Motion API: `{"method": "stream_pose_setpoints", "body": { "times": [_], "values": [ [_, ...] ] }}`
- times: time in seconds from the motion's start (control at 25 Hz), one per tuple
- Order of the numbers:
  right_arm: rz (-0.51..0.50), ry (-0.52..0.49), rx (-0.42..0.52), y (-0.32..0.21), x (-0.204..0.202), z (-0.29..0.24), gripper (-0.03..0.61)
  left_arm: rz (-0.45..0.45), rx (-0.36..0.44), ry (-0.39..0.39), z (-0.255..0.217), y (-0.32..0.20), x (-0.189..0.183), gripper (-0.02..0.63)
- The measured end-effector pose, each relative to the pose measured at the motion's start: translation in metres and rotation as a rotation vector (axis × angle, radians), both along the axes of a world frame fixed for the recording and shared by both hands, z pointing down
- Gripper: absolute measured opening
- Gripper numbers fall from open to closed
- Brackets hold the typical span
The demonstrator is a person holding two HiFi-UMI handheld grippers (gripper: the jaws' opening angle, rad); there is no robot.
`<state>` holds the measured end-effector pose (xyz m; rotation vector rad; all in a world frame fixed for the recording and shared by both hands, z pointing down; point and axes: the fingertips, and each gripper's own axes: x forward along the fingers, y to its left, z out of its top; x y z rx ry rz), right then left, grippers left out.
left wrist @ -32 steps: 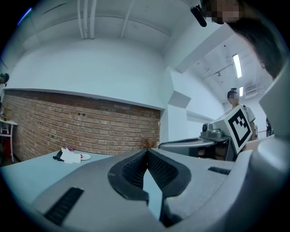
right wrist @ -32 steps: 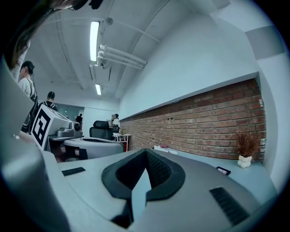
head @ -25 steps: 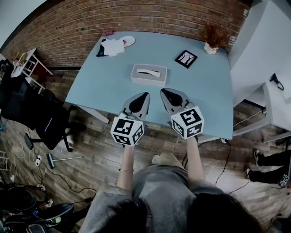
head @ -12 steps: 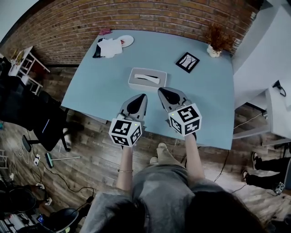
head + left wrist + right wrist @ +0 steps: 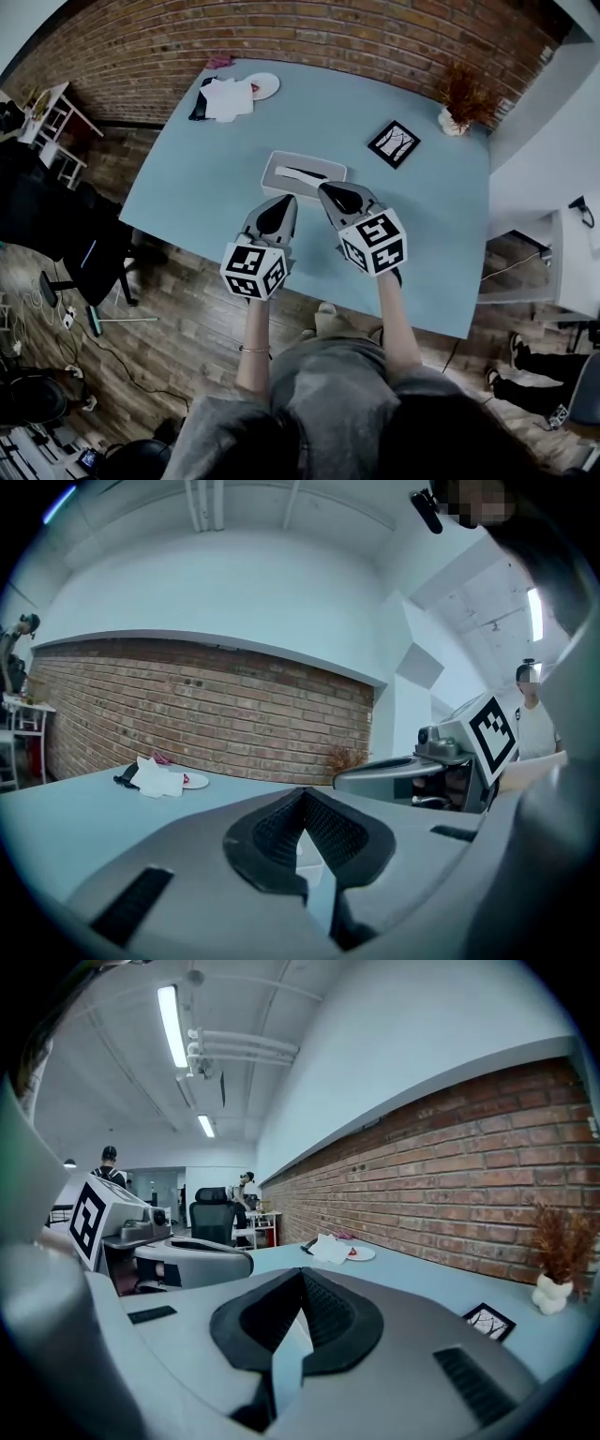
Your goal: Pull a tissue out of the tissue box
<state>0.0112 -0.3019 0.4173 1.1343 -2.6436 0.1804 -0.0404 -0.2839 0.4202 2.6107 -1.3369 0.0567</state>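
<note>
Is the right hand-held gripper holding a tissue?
No: the right gripper view shows the right hand-held gripper with its jaws shut on nothing, and the head view shows it short of the tissue box.

One light-blue rectangular tabletop carries one white oblong tissue box near its middle. At the far right there are one black square picture frame and one small white pot of dried brown stems. At the far left there are one round white plate, one crumpled white cloth, one small black object and one pink scrap. There are two grey grippers, the left gripper and the right gripper. Each bears one cube with square markers, making two: the left cube and the right cube. One black office chair stands on the floor at the left.
</note>
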Motion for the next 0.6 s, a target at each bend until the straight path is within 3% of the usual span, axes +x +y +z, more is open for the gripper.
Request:
{"method": "stream_pose_setpoints", "body": {
  "times": [0.24, 0.44, 0.6],
  "values": [
    [-0.069, 0.118, -0.046, -0.027, -0.013, 0.028, 0.000, -0.015, -0.050, -0.016, 0.019, -0.022, -0.007, 0.003],
    [-0.131, 0.288, -0.063, -0.048, -0.030, 0.052, 0.002, -0.022, -0.097, -0.008, 0.035, -0.038, -0.019, 0.003],
    [-0.170, 0.394, -0.100, -0.066, -0.039, 0.076, 0.067, -0.024, -0.135, -0.008, 0.051, -0.048, -0.026, 0.003]
  ]
}}
